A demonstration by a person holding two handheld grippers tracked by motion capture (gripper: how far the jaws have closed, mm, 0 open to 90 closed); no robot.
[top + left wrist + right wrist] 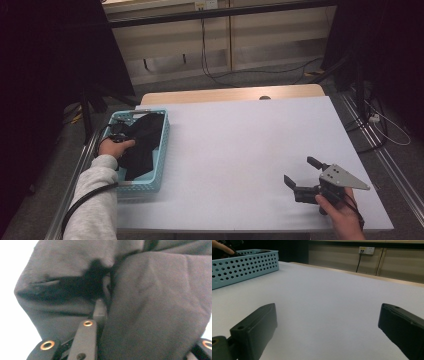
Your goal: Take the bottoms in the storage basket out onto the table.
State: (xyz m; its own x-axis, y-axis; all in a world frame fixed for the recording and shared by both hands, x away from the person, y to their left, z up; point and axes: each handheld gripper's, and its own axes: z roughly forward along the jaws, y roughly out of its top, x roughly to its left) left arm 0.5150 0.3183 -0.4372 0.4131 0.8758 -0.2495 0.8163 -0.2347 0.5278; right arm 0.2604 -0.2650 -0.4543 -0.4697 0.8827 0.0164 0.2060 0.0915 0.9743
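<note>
Reaching into the light-blue perforated basket [162,150] at the table's left edge, the left gripper [117,136] is buried in a black garment [142,145] that lies heaped inside it. From the left gripper view, the dark cloth [155,305] folds around the one jaw that can be seen, and the jaws are clenched on a bunch of it. Across the bare white table [240,150], well apart from the basket, the right gripper [302,175] sits low near the front right corner, its jaws spread wide with nothing between them. The person's right hand [340,212] holds it from behind.
</note>
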